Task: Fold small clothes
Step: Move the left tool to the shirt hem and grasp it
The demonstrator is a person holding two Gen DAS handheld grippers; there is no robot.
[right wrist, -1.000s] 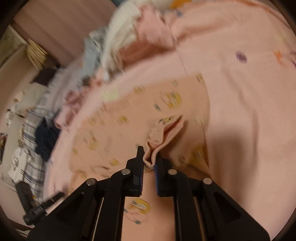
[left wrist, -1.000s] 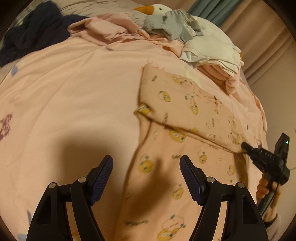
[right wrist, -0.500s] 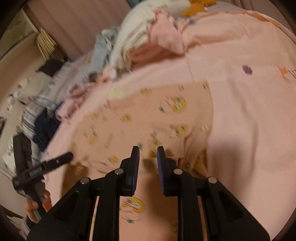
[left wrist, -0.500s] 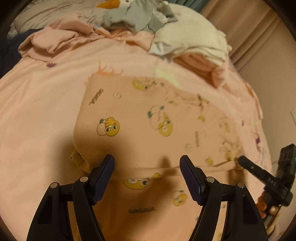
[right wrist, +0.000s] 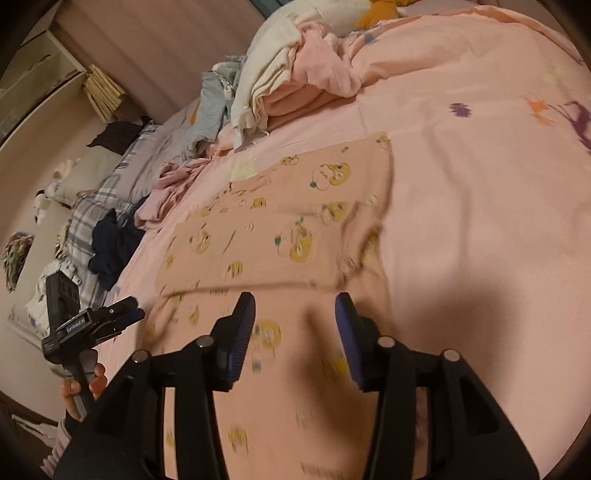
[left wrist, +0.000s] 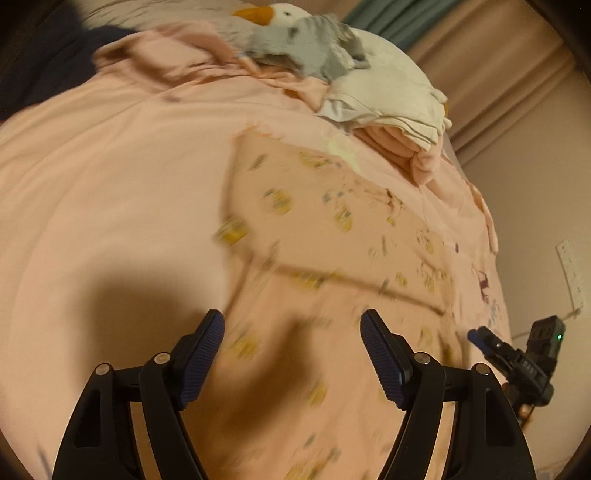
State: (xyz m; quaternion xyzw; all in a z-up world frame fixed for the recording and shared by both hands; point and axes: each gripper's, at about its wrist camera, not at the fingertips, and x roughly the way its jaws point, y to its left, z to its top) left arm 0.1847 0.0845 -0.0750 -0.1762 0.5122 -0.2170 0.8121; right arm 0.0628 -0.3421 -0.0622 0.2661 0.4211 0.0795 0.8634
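Note:
A small pink garment with yellow cartoon prints [left wrist: 332, 229] lies flat on the pink bedsheet [left wrist: 110, 177], its far part folded over the near part along a crosswise fold. It also shows in the right wrist view [right wrist: 280, 229]. My left gripper [left wrist: 291, 350] is open and empty just above the garment's near part. My right gripper [right wrist: 295, 332] is open and empty above the near part too. Each gripper appears in the other's view: the right one [left wrist: 480, 338], the left one [right wrist: 122, 314].
A pile of white and pink clothes [left wrist: 391, 107] and a plush goose [left wrist: 280, 14] lie at the far side of the bed. Dark and plaid clothes [right wrist: 107, 229] lie at the left edge. A wall with a socket [left wrist: 570, 273] is at right.
My right gripper let go of the garment edge it pinched and opened wide. The folded part now lies flat. Both grippers have drawn back a little.

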